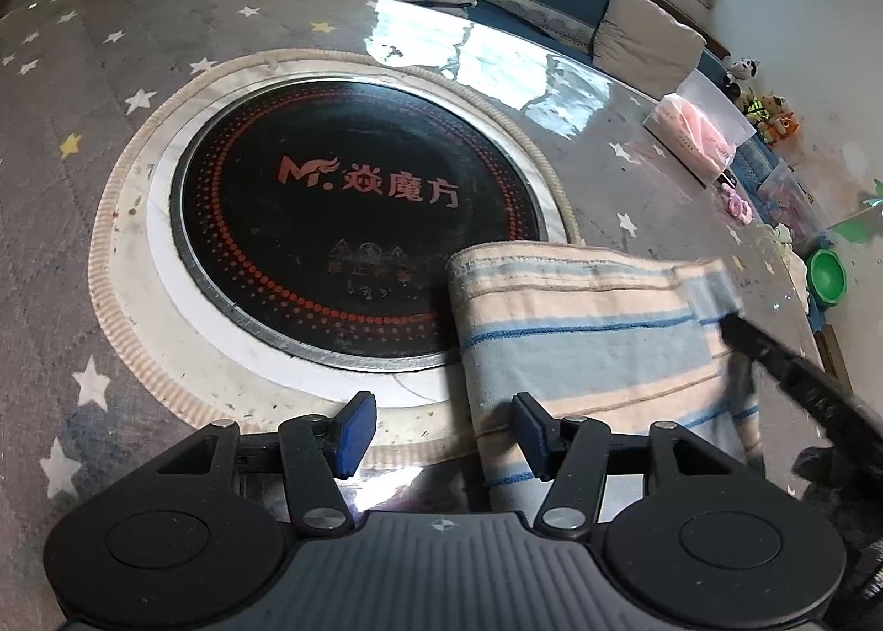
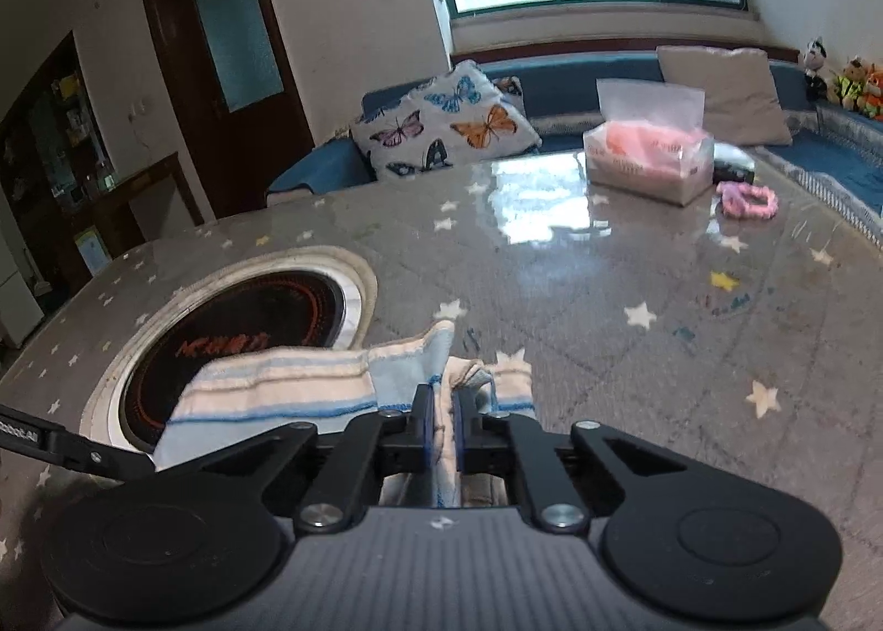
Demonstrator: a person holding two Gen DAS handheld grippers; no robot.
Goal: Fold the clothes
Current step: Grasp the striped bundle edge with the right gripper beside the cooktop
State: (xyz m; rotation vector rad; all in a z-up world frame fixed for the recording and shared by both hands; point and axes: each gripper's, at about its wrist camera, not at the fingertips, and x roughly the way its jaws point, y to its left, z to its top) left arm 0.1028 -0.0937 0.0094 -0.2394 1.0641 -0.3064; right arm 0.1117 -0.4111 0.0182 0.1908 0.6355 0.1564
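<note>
On the left lies the round black cooktop, sunk into the star-patterned table with red dots ringing its glass and red lettering across the middle. Just below it the left gripper hangs over the table's near edge, its blue pads spread apart with nothing between them; the left pad sits over the pale ring around the cooktop, the right one over the edge of the cloth. And there is the cloth itself: a striped garment in cream, light blue and thin dark-blue lines, lying folded on the table, its left part overlapping the cooktop's lower right rim. Further right, the right gripper has its jaws pressed together on a bunched fold of that same garment, the fabric squeezed between the two blue pads and rising in a small peak in front of them. In the left wrist view its black finger reaches in from the right onto the cloth's far right corner, somewhat blurred. Beyond, toward the right end of the table, sit a tissue pack and a pink ring-shaped thing, with a butterfly cushion on the blue sofa behind.
</note>
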